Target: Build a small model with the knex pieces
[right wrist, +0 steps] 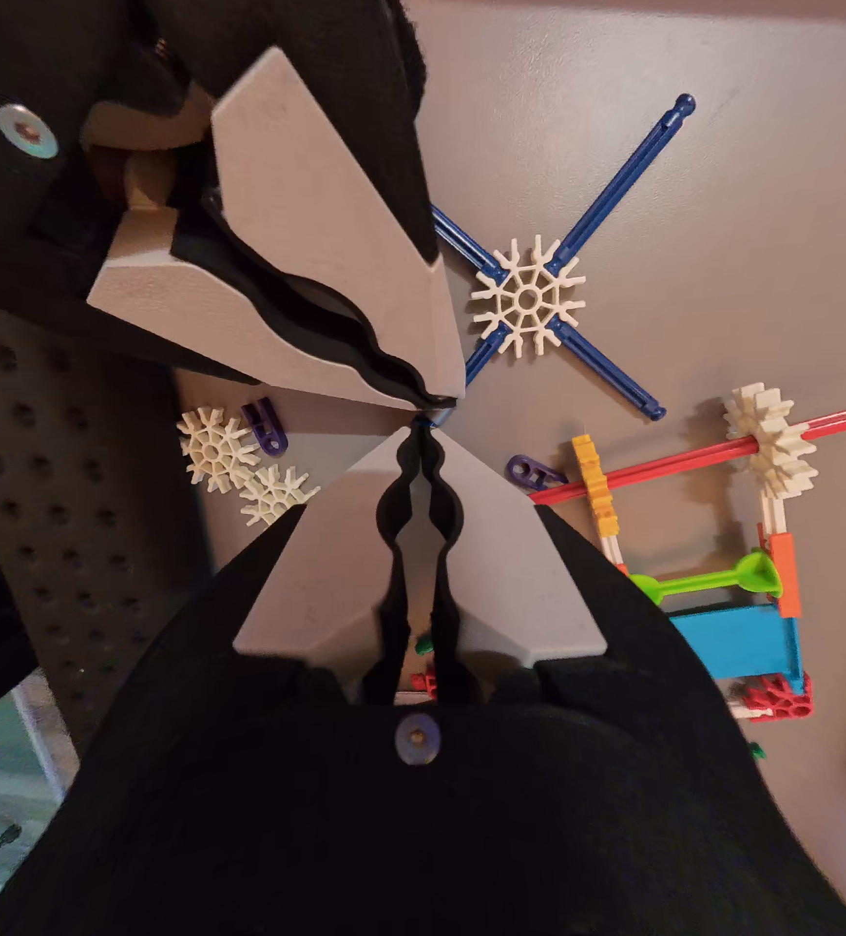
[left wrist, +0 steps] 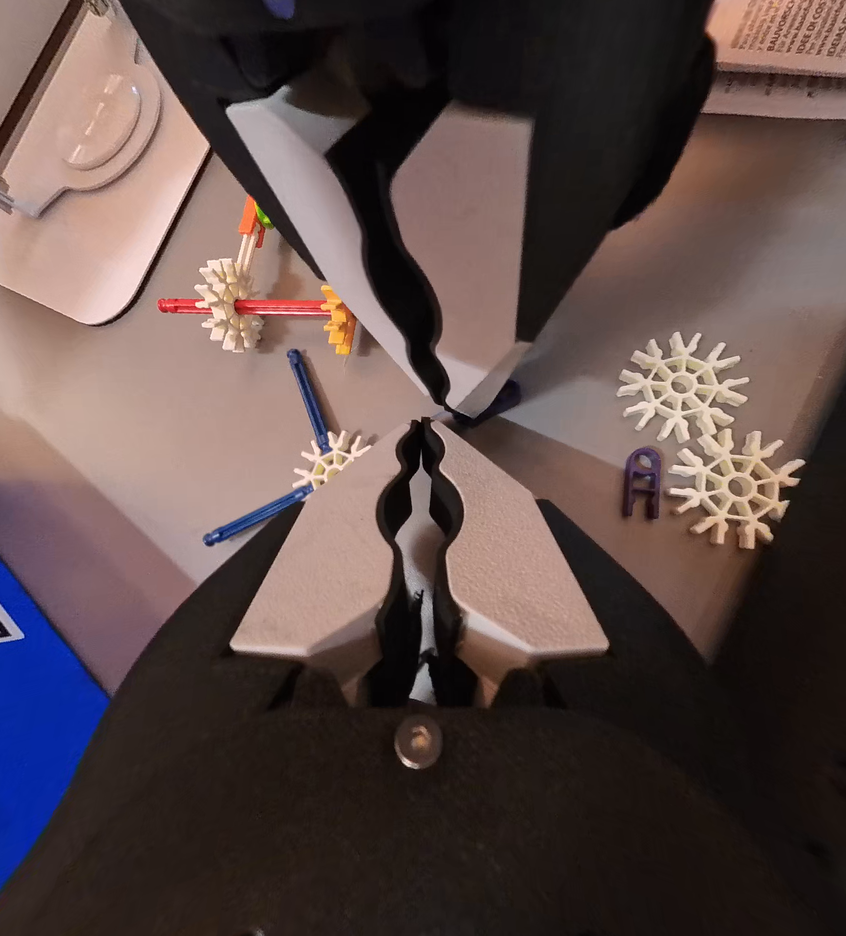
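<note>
A white snowflake connector lies on the grey table with several blue rods plugged in as a cross. It also shows in the left wrist view. My right gripper is shut, and the end of the lower-left blue rod shows right at its tips. My left gripper is shut, and its tips sit just over that same rod end, almost touching the right gripper. A purple clip lies beside the right fingers.
A colourful build with a red rod, a white gear and a blue panel lies to the right. Two loose white snowflakes and another purple clip lie together. A wooden board, a blue mat and a printed sheet lie around. My two grippers' fingertips are within a few centimetres of each other. From either gripper's tips it is about 4 cm to the purple clip.
</note>
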A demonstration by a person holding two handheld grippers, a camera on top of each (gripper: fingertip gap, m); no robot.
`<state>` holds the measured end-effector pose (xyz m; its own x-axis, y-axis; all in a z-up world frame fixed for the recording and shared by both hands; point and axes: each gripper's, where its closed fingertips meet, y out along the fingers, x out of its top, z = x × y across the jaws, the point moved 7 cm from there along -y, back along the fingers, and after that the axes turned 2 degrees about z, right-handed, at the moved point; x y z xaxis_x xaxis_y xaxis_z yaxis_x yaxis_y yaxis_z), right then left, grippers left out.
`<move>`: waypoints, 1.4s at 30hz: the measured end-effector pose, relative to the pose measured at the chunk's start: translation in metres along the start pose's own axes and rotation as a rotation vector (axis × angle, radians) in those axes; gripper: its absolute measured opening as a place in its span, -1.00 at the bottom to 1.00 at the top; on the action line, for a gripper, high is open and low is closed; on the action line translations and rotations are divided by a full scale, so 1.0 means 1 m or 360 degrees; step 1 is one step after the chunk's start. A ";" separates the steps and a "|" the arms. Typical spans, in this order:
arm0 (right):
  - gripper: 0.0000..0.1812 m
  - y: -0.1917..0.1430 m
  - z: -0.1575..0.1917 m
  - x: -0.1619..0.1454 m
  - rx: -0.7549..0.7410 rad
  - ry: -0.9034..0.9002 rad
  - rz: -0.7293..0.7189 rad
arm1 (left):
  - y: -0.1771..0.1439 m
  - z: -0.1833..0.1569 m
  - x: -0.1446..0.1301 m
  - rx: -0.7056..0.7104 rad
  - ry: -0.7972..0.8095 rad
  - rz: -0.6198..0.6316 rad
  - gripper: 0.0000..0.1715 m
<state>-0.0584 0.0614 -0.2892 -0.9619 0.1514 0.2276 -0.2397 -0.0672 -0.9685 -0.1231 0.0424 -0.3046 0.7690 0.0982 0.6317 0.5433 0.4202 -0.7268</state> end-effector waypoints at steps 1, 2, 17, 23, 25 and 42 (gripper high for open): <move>-1.00 0.000 0.001 0.000 -0.0029 -0.0008 -0.0020 | 0.000 0.001 0.000 -0.0012 -0.0003 -0.0012 -1.00; -1.00 -0.001 0.002 -0.001 -0.0059 -0.0003 -0.0055 | -0.001 0.001 -0.002 -0.0043 -0.0017 -0.0021 -1.00; -0.90 -0.007 0.021 -0.024 -0.0214 -0.0080 -0.0235 | -0.051 0.034 -0.040 0.0197 -0.0084 0.0085 -0.87; -0.98 0.004 0.007 -0.019 -0.0303 -0.0076 -0.0222 | -0.041 0.032 -0.049 0.0207 -0.0011 0.0224 -0.81; -1.00 0.005 0.001 -0.015 -0.0372 -0.0086 -0.0224 | -0.037 0.029 -0.051 0.0180 -0.0017 0.0238 -0.84; -0.87 0.018 0.057 0.014 -0.0121 -0.0104 -0.0479 | -0.042 0.032 -0.062 0.0162 -0.0077 0.0250 -0.87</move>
<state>-0.0839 0.0059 -0.2976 -0.8564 0.0897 0.5085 -0.5066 0.0454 -0.8610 -0.2041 0.0476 -0.3043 0.8232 0.2121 0.5266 0.3792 0.4850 -0.7881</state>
